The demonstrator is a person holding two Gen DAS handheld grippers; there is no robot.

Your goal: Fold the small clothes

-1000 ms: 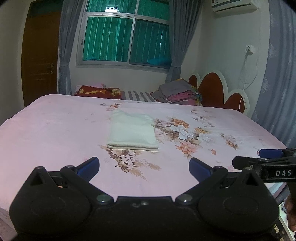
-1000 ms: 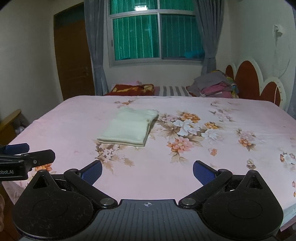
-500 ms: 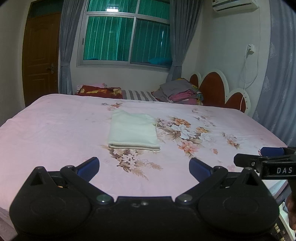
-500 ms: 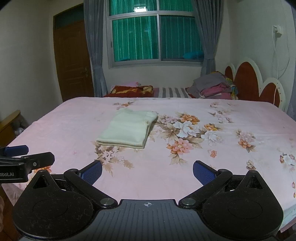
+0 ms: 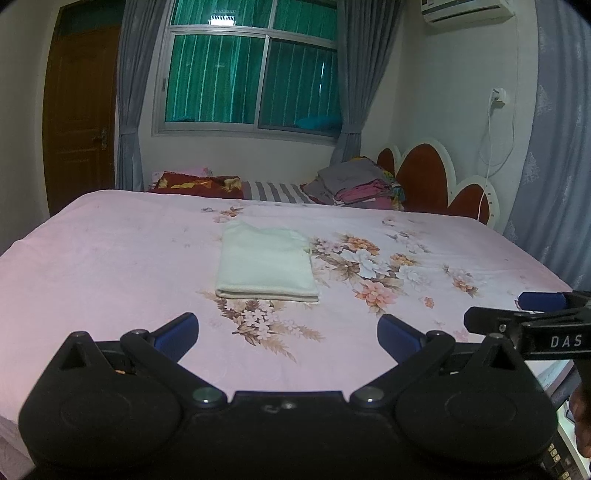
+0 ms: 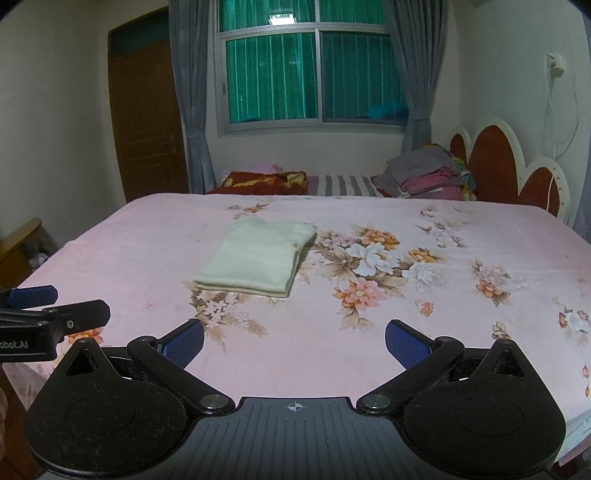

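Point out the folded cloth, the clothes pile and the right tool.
folded cloth (image 5: 266, 264): left wrist view, middle of its top layer.
clothes pile (image 6: 428, 173): right wrist view, grey top garment.
right tool (image 6: 294, 341): right wrist view, midway between its open fingertips.

Item count:

- Folded cream garment (image 5: 266, 264) — one, lying on the bed (image 5: 110, 258).
- Bed — one.
- Hand-held gripper — two: left hand-held gripper (image 5: 288, 332) and right hand-held gripper (image 6: 294, 338), each with two blue-padded fingers.
- Stack of folded clothes (image 5: 358, 182) at the far side of the bed — one.
- Window (image 5: 251, 74) — one, with two curtains.
- Door (image 5: 79, 114) — one.
- Air conditioner (image 5: 465, 9) — one.
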